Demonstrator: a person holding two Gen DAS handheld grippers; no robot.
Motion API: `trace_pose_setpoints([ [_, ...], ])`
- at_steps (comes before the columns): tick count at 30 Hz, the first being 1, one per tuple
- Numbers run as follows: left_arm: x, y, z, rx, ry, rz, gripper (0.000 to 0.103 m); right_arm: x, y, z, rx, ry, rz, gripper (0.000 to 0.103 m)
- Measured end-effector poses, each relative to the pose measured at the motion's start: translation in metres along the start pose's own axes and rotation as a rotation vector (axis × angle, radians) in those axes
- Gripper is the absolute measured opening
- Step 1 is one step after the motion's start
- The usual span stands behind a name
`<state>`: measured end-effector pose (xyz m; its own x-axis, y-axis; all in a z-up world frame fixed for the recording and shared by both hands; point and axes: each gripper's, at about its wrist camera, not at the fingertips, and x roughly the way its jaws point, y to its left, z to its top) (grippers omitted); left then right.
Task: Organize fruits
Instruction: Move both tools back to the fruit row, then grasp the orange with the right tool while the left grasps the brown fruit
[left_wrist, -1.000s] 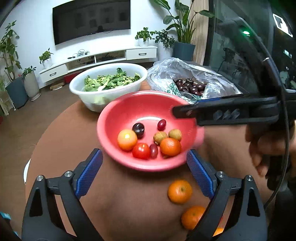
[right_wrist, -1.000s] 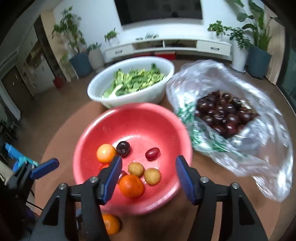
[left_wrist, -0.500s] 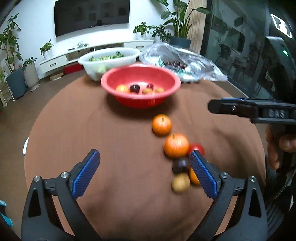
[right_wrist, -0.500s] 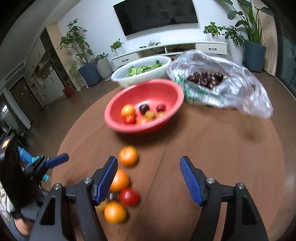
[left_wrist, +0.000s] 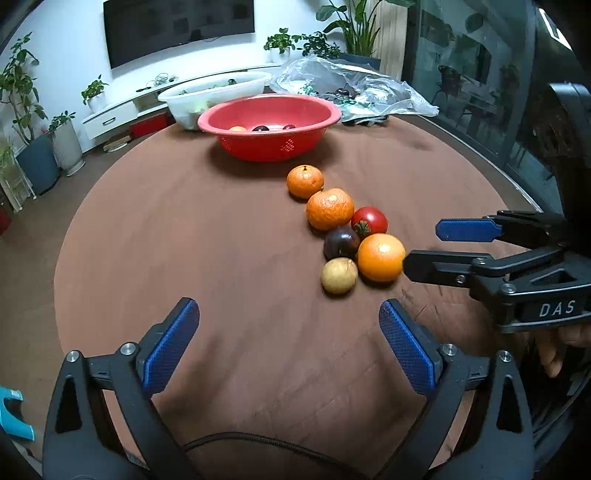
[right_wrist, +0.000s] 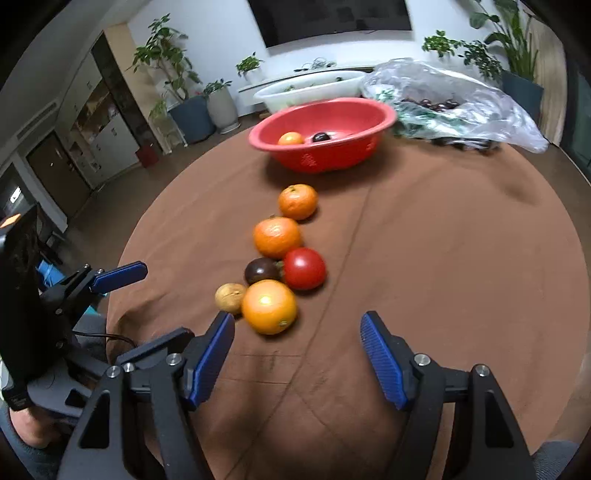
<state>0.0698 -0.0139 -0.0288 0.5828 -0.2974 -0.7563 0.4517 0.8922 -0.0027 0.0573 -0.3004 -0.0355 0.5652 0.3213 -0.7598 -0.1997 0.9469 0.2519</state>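
Both tongs stand open and empty over the near edge of the counter (left_wrist: 229, 236): the left tongs (left_wrist: 288, 332) spread wide above bare brown cloth, the right tongs (right_wrist: 297, 354) parted a little less, with nothing between the pads.

Just ahead of the right tongs, at about eleven o'clock in its view, lies the nearest orange (right_wrist: 269, 306), touching a tan round fruit (right_wrist: 229, 297) on its nine o'clock side. Behind them sit a dark plum (right_wrist: 261, 270) and a red tomato (right_wrist: 303, 268), then two tangerines (right_wrist: 277, 237) in a line toward twelve o'clock.

A good next move is probably to take the nearest orange first, straddling it squarely so the neighbours are not nudged and sent rolling.

Farther off stands the red bowl (right_wrist: 332, 155), already holding a few fruits, with a white basin of greens (left_wrist: 218, 96) and a clear bag of dark fruit (right_wrist: 443, 99) behind. Beyond are a TV wall, a low cabinet and potted plants.
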Motion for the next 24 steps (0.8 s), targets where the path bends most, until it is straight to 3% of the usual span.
trace_pose_setpoints([
  [24,0.004,0.016,-0.005,-0.049,0.039,0.008,0.1,0.033,0.015,0.001,-0.111,0.063,0.007,0.047],
])
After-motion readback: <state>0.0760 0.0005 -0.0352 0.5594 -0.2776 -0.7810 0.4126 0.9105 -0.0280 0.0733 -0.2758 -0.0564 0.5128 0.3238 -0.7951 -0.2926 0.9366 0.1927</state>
